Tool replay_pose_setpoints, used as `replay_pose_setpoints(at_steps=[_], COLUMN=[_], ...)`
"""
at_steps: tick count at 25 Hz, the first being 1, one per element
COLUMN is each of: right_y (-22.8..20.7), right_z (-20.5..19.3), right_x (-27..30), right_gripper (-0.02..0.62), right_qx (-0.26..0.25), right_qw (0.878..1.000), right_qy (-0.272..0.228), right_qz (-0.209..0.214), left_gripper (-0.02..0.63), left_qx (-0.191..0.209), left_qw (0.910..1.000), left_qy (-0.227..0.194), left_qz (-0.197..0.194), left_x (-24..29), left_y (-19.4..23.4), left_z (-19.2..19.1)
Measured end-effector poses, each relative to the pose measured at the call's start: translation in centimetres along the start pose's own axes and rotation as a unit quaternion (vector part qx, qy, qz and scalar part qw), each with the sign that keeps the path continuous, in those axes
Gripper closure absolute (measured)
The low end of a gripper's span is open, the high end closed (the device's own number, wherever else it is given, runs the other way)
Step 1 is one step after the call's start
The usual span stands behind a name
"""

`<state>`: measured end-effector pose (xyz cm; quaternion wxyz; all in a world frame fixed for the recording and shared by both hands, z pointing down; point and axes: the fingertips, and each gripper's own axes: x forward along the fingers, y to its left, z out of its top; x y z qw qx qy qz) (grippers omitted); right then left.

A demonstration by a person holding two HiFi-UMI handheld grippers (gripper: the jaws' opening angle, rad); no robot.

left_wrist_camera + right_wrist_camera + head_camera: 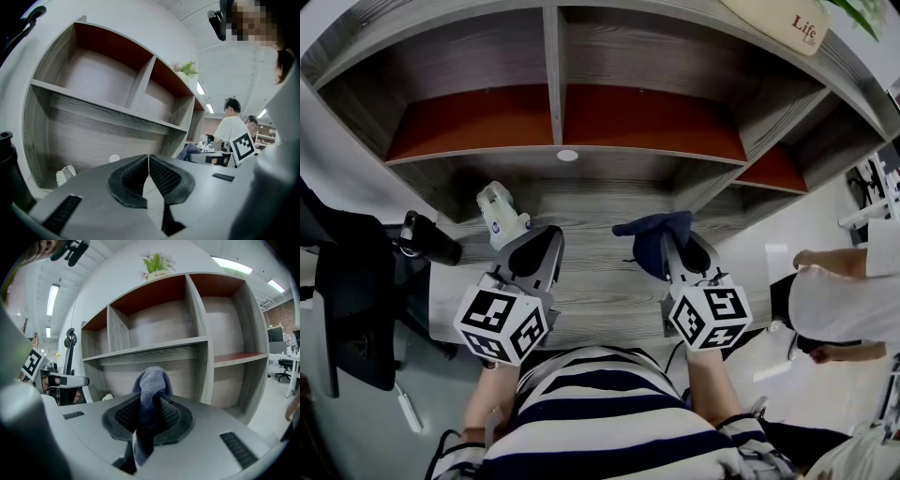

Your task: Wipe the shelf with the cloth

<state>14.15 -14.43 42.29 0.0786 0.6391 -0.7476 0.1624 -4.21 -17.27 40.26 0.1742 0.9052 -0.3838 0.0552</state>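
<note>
Pointing the left gripper (pixel 547 244) and right gripper (pixel 673 251) forward side by side, low before the grey shelf (pixel 609 152), pinching the dark blue cloth (pixel 649 232) in the right's jaws, wad bulging past the tips, pressing the left's jaws together on nothing.

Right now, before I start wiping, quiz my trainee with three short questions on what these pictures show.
1. True or false: the right gripper is shut on the blue cloth.
2. The left gripper has its jaws: A) apart around a bottle; B) together with nothing between them; C) shut on the cloth.
3. What stands on top of the shelf unit?
Key: 1 true; 2 B; 3 a potted plant.
</note>
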Motion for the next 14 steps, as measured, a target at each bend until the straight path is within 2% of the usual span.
replay_pose_setpoints(at_steps=[14], right_y=[0.1], right_z=[-0.25], right_x=[0.06], right_gripper=[0.531], right_qx=[0.005], right_qw=[1.0], right_qy=[0.0], right_qz=[0.005], left_gripper=[0.584], left_qx=[0.004], left_qw=[1.0], left_qy=[0.0], left_qz=[-0.002], left_x=[0.03], left_y=[-0.12], left_z=[-0.18])
